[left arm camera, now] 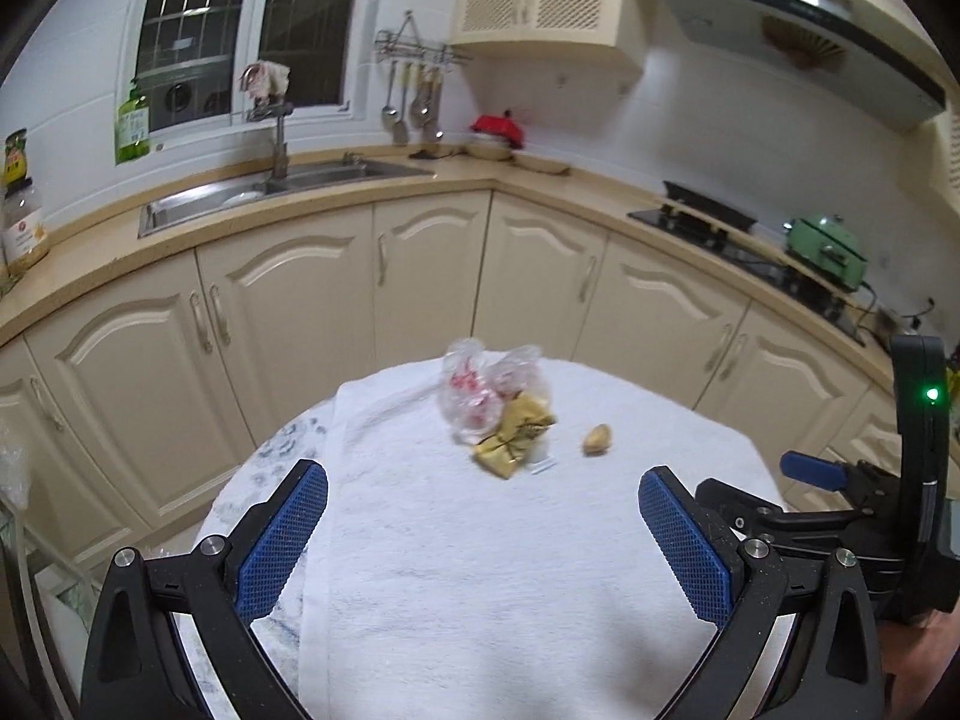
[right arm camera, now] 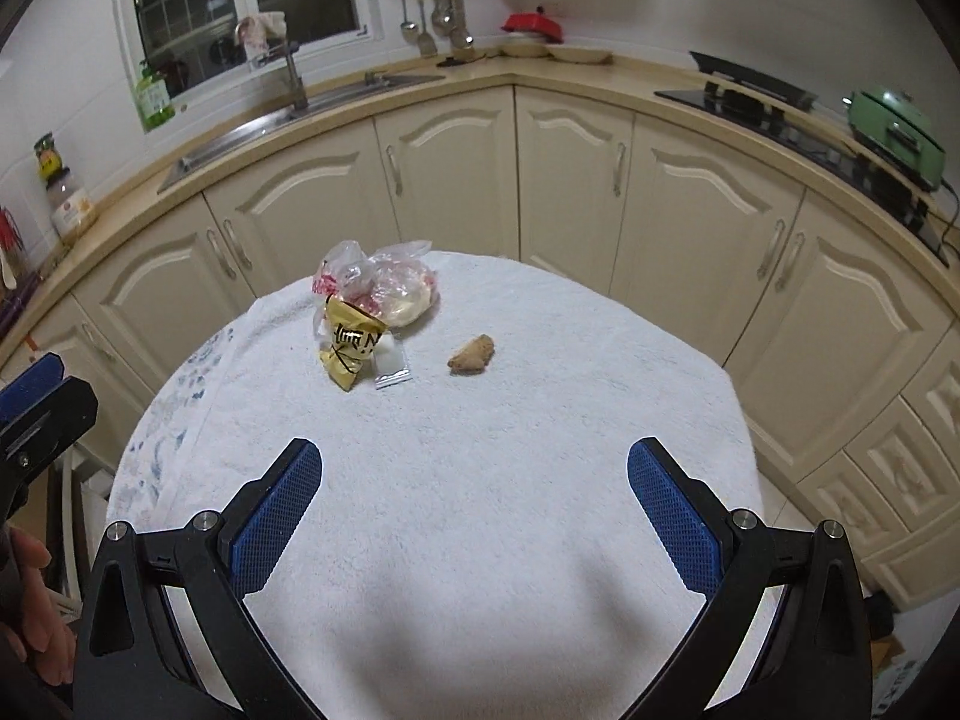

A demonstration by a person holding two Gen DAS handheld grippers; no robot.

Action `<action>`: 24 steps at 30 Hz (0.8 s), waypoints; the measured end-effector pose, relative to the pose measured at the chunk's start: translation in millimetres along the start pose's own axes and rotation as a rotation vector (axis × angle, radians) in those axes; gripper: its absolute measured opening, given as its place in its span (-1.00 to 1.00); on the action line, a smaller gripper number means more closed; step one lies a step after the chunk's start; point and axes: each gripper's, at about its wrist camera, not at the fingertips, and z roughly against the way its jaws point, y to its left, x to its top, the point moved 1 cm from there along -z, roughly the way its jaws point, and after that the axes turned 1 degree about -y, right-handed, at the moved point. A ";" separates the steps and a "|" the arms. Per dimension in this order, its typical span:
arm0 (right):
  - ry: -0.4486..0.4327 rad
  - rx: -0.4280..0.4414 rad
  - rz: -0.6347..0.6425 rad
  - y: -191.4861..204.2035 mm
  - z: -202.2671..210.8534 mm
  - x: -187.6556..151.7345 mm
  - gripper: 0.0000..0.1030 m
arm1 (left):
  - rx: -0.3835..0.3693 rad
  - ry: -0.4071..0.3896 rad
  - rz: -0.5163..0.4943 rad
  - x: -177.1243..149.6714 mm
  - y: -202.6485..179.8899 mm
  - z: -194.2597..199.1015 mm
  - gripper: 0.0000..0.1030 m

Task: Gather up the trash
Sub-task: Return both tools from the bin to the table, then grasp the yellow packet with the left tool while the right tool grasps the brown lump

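Both claws gape wide and empty, left gripper [left arm camera: 483, 501] and right gripper [right arm camera: 474, 477] hovering low over the near side of the white towel [right arm camera: 480, 450], with trash toward the far side: clear bag [right arm camera: 384, 288] touching yellow wrapper [right arm camera: 348, 345], small white sachet [right arm camera: 393, 369] beside it, brown scrap [right arm camera: 473, 354] apart to the right.

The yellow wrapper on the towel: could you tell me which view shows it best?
The right wrist view: the yellow wrapper is sharp there, its black print visible. The left wrist view shows it blurred and print unreadable.
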 end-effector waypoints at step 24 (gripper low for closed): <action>0.136 0.038 -0.014 -21.2 -143.3 33.7 0.31 | 0.073 0.157 -0.100 57.5 -56.8 -260.6 0.96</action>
